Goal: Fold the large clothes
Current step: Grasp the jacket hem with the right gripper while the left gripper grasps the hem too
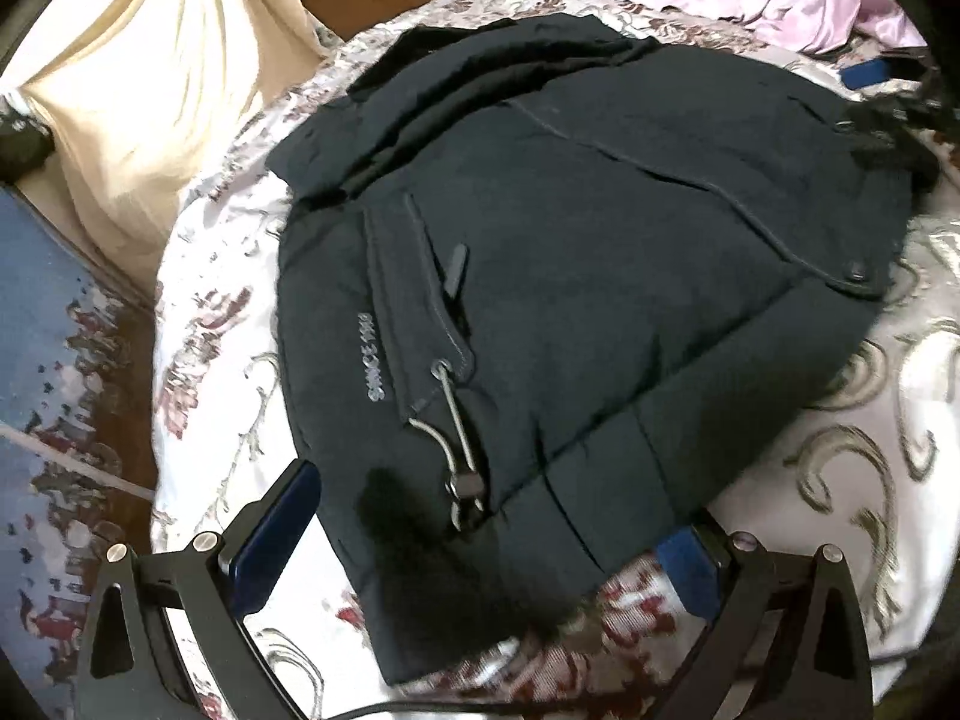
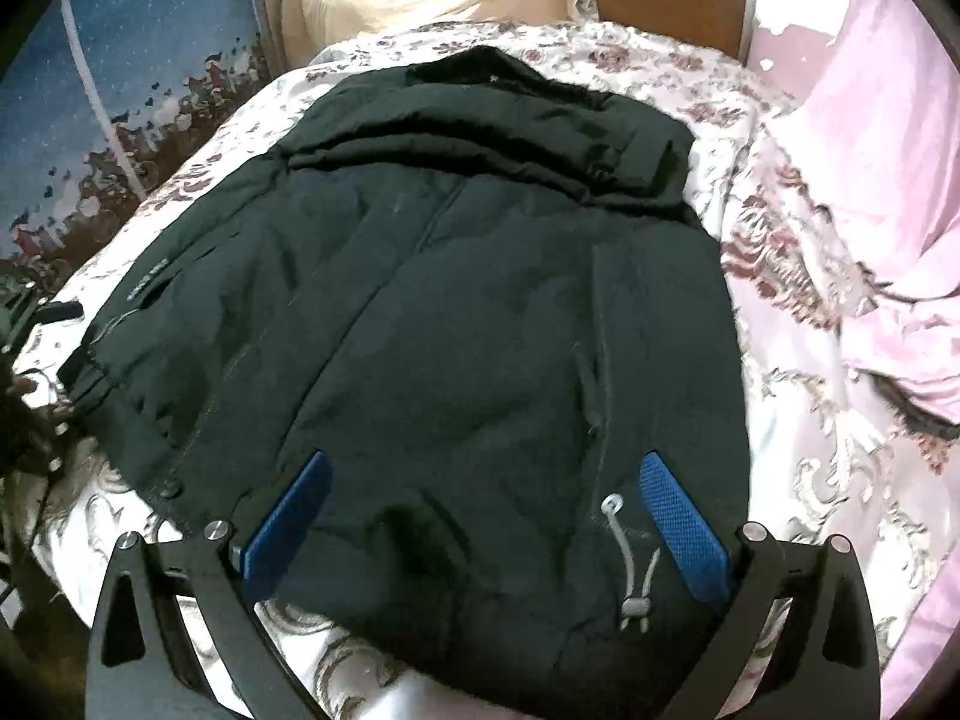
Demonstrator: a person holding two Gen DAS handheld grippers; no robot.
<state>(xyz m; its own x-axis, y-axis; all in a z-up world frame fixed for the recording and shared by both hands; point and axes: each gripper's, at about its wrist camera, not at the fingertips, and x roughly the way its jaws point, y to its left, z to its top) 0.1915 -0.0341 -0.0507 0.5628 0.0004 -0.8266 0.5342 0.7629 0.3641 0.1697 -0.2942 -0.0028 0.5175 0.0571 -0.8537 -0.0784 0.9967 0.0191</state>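
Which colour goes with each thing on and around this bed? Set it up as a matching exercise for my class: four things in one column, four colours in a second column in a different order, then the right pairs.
Things
1. jacket
2. gripper finger pads
3. pillow
4. curtain

Colours
A. cream
B. dark, near black
C. pink
D. blue

Pairs: 1-B, 2-D, 3-C, 4-A
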